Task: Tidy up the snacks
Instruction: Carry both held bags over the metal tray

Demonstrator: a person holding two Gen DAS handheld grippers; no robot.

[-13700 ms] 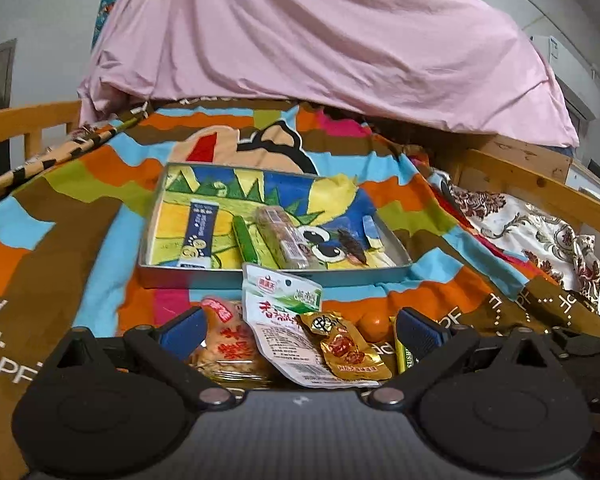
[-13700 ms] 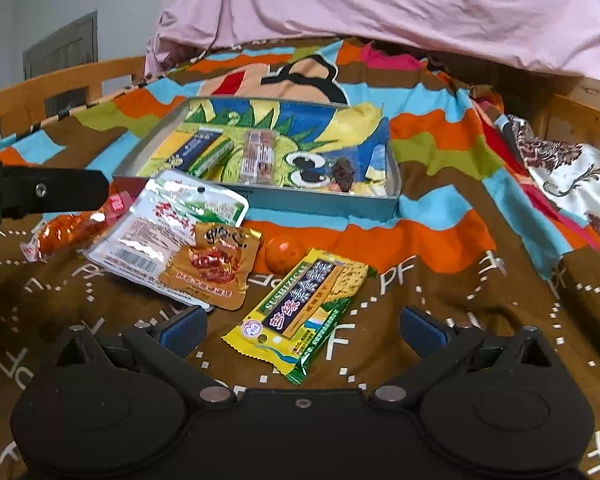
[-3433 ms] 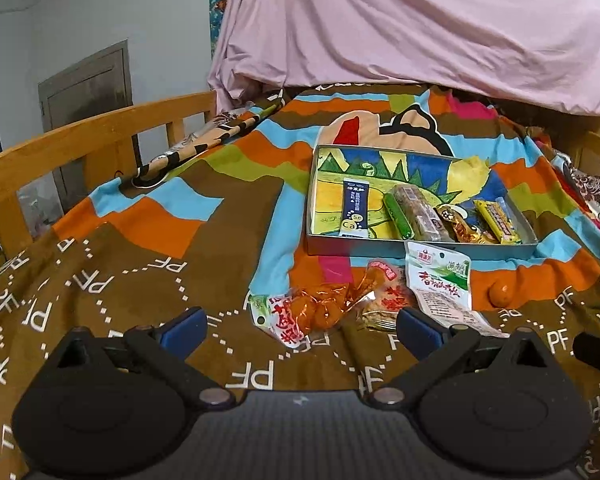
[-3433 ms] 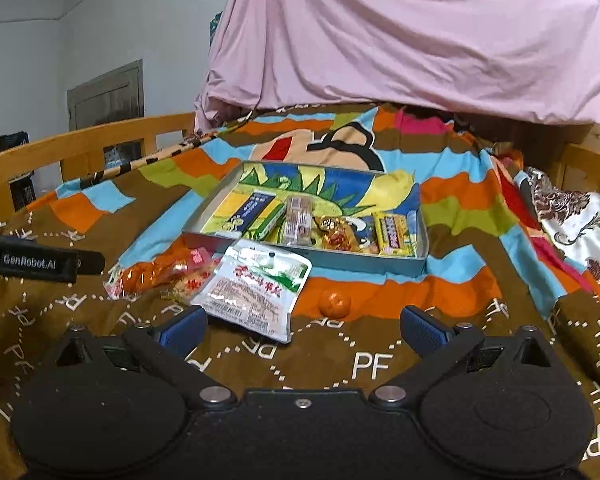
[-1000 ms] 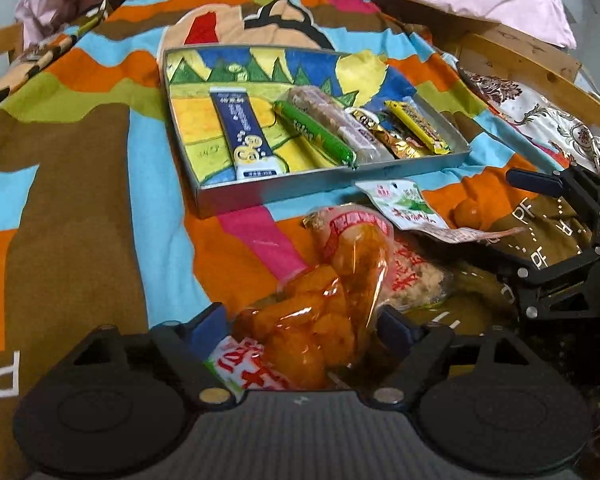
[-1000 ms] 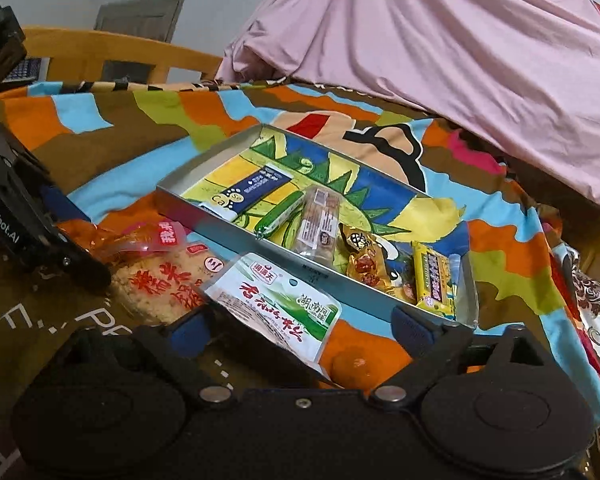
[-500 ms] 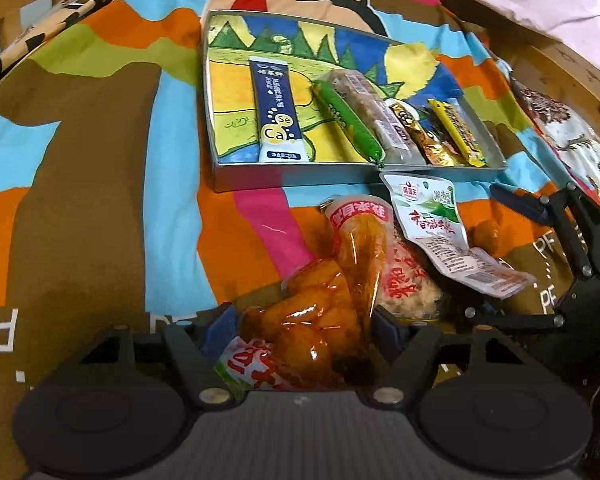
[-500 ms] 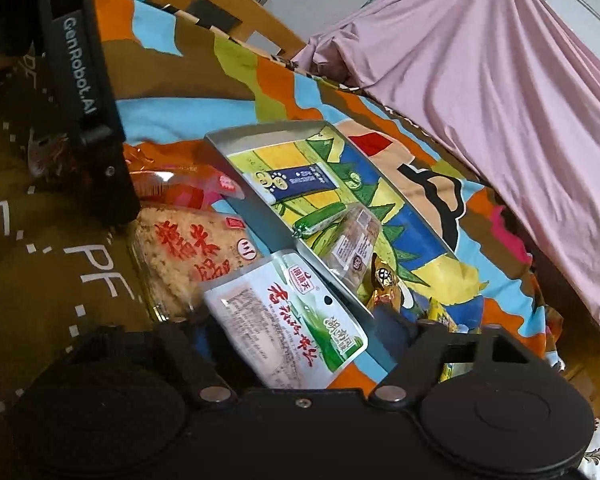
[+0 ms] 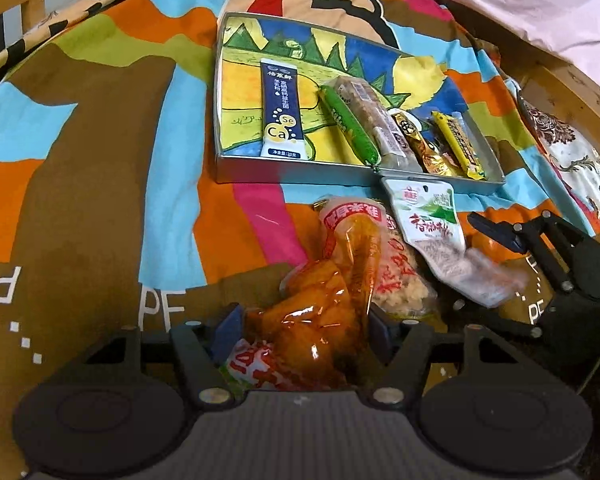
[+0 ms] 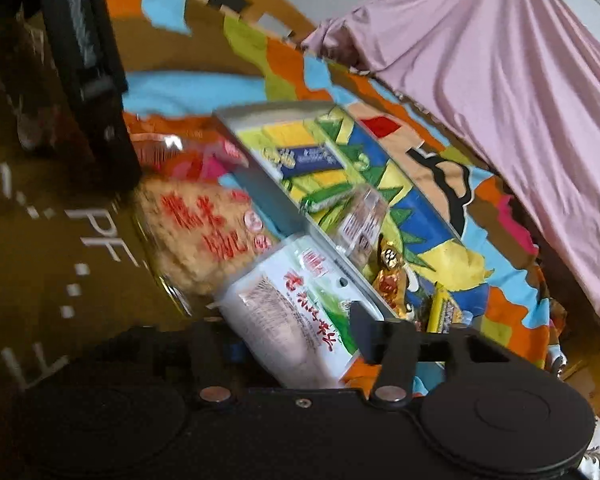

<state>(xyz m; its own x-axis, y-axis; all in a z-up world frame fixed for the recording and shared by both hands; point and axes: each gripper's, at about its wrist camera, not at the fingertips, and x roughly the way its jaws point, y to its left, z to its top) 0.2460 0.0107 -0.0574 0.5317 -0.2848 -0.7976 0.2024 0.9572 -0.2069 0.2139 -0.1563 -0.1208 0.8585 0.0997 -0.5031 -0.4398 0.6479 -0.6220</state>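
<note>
My left gripper (image 9: 300, 330) is shut on an orange snack bag (image 9: 324, 300) that lies on the blanket in front of the metal tray (image 9: 340, 170). My right gripper (image 10: 296, 330) is shut on a white and green packet (image 10: 296, 312), which also shows in the left wrist view (image 9: 432, 228) with the right gripper (image 9: 540, 264) beside it. A rice cracker pack (image 10: 200, 232) lies between both snacks. The tray holds a blue sachet (image 9: 280, 110), a green sausage (image 9: 348, 124) and several other wrapped snacks.
A colourful blanket (image 9: 100, 160) covers the bed. A wooden rail (image 9: 572, 92) runs along the right side. A pink sheet (image 10: 500, 80) hangs behind the tray. A small orange ball (image 9: 486, 242) lies by the right gripper.
My left gripper has closed tighter on the orange bag. My right gripper has closed on the white and green packet and tilted, lifting its near end.
</note>
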